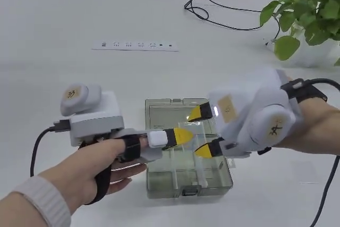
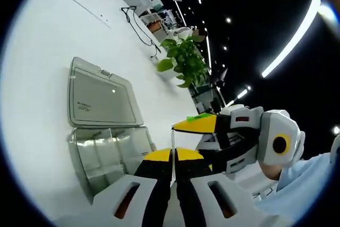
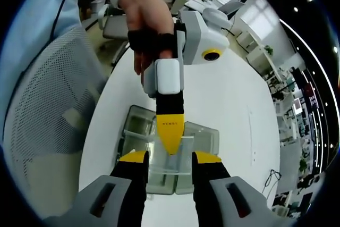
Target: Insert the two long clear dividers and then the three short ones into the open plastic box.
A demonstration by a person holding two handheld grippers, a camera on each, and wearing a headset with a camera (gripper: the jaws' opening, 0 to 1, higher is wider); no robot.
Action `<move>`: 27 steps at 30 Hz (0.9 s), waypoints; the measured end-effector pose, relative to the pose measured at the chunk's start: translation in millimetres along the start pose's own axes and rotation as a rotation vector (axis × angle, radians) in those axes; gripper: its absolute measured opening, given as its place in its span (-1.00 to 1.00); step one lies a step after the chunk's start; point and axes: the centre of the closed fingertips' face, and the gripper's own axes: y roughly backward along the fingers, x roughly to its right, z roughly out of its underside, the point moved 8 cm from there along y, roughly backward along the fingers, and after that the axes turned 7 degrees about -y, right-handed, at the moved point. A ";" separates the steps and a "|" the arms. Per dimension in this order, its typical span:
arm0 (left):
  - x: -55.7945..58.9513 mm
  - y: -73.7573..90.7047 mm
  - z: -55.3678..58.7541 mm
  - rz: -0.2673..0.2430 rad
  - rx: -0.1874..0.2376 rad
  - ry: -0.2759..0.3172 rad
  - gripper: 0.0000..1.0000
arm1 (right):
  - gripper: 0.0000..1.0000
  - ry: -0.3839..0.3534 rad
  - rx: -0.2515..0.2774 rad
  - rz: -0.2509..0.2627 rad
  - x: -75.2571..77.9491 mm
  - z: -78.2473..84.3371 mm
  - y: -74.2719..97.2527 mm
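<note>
The open plastic box sits mid-bench, its lid laid flat on the far side. Clear partitions seem to stand inside already, though how many is hard to tell. Over the box the left tongs are clenched on the edge of a clear divider – in the left gripper view it shows as a thin upright line between the shut yellow tips. Long or short, I cannot tell. The right tongs are released, their tips spread to either side of that divider and of the left tips, not touching the sheet. The right gripper's body hides the box's far right corner in the head view. Further back on the bench lie a white power strip and a looped black cable, well apart from the box – a leafy potted plant stands at the far right.
</note>
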 end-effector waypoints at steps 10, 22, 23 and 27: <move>7.0 5.2 3.0 0.056 -0.081 -0.293 -1.00 | -0.26 -0.198 0.091 -0.085 14.3 0.0 16.2; 9.0 12.2 11.9 0.128 -0.150 -0.592 -1.00 | -0.69 -0.332 0.067 -0.303 10.1 6.8 17.3; 9.3 12.2 12.5 0.134 -0.154 -0.612 -1.00 | -0.72 -0.342 0.062 -0.330 8.5 5.7 16.2; 10.7 12.9 13.5 0.162 -0.149 -0.682 -1.00 | -0.76 -0.335 0.026 -0.398 4.9 3.4 11.6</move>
